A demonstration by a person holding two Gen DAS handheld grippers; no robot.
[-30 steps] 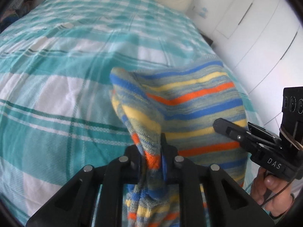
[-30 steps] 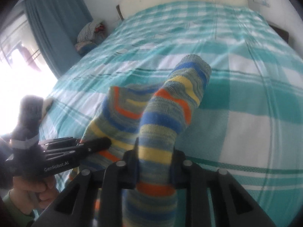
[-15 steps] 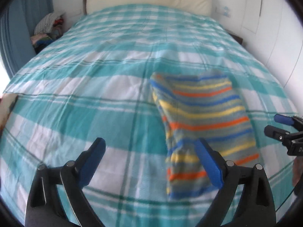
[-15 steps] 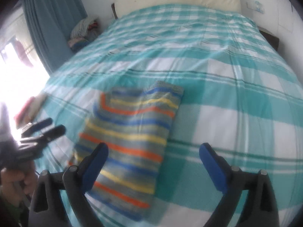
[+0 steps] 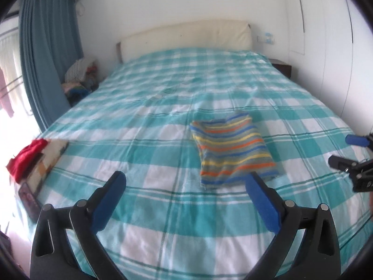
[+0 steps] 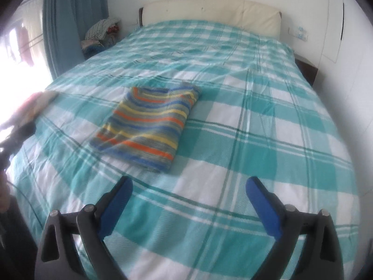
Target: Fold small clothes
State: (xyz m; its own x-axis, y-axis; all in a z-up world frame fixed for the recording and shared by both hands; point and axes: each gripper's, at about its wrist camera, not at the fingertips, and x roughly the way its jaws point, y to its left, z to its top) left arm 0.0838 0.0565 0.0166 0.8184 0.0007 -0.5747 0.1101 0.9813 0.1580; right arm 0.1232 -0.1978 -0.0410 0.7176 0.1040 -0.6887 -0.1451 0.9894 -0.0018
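Note:
A folded striped knit garment (image 5: 233, 149) in blue, orange, yellow and grey lies flat on the teal checked bed cover (image 5: 144, 126); it also shows in the right wrist view (image 6: 151, 121). My left gripper (image 5: 185, 182) is open and empty, held back above the bed, near side of the garment. My right gripper (image 6: 188, 186) is open and empty, also pulled back from the garment. The right gripper shows at the right edge of the left wrist view (image 5: 349, 151). The left gripper appears blurred at the left edge of the right wrist view (image 6: 16, 133).
A red cloth (image 5: 25, 156) on a patterned pile (image 5: 46, 161) lies at the bed's left edge. A heap of clothes (image 5: 79, 77) sits by the blue curtain (image 5: 46, 53). A cream headboard (image 5: 186, 35) and white wardrobe doors (image 5: 326, 35) bound the bed.
Both grippers let go of the striped garment, opened, and drew back and up. The garment now lies folded flat on the bed.

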